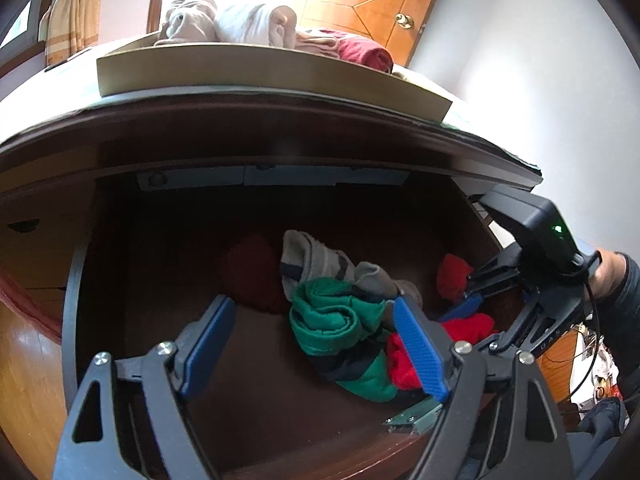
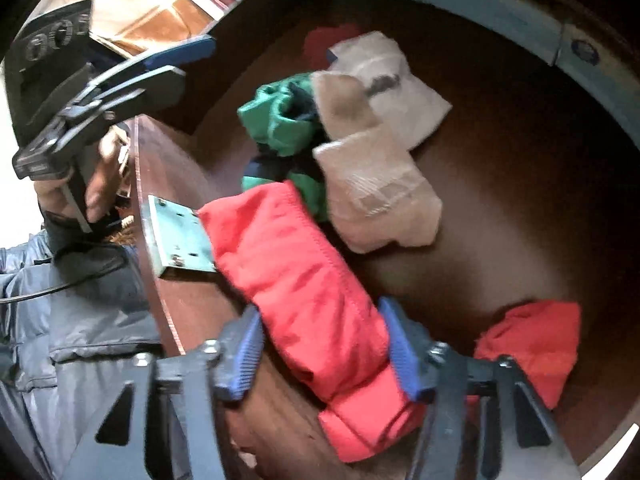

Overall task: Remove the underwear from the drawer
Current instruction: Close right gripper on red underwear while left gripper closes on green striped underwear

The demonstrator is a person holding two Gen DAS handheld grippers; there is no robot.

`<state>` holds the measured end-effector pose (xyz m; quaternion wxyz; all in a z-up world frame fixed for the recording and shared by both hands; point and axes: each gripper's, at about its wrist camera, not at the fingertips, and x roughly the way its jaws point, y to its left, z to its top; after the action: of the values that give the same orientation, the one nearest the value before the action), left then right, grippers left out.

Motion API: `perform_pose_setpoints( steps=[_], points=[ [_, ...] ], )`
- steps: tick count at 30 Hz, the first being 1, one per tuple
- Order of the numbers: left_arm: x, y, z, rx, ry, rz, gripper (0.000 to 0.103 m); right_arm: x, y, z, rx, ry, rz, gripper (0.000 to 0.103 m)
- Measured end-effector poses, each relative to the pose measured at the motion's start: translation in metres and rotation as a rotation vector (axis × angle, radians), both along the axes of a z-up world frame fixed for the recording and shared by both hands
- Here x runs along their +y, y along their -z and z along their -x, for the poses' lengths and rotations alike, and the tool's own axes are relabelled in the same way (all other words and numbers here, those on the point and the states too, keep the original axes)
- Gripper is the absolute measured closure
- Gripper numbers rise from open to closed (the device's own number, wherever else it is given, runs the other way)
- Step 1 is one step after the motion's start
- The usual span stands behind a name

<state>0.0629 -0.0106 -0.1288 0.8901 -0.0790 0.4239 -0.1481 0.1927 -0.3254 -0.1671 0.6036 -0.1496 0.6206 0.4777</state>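
The open wooden drawer [image 1: 74,312] holds several rolled pieces of underwear. A red roll [image 2: 304,280] lies against the drawer's front wall, and my right gripper [image 2: 320,312] is shut on it, one blue pad pressing each side. A second red piece [image 2: 536,340] lies beside it. A green and navy pair [image 1: 336,320] and a beige pair [image 1: 316,260] lie in the middle, with a dark red piece [image 1: 252,272] behind. My left gripper [image 1: 312,302] hovers open above the green pair, touching nothing. The right gripper [image 1: 468,294] shows in the left wrist view too.
A cardboard tray [image 1: 240,72] with rolled garments [image 1: 240,24] stands on the dresser top above the drawer. A metal bracket [image 2: 180,236] is screwed inside the drawer's front corner. A person's hand [image 1: 608,272] and grey jacket [image 2: 80,320] are close by. A wooden door [image 1: 360,0] stands behind.
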Motion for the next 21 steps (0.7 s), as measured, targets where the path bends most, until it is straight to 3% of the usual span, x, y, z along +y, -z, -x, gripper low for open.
perform_pose_setpoints(
  steps=[3, 13, 16, 21],
  points=[
    [-0.001, 0.001, 0.001, 0.004, 0.000, 0.006, 0.020, -0.008, -0.007, 0.010, -0.060, 0.043, -0.055, 0.058],
    [-0.004, -0.001, 0.002, 0.021, -0.014, -0.023, 0.020, -0.052, -0.060, 0.019, -0.183, 0.262, -0.327, 0.059],
    [-0.012, 0.001, -0.003, 0.045, -0.001, -0.044, 0.020, -0.050, -0.064, 0.018, -0.225, 0.347, -0.337, 0.059],
    [-0.023, 0.011, -0.014, 0.152, 0.024, -0.006, 0.020, -0.043, -0.067, 0.002, -0.295, 0.412, -0.300, 0.059]
  ],
)
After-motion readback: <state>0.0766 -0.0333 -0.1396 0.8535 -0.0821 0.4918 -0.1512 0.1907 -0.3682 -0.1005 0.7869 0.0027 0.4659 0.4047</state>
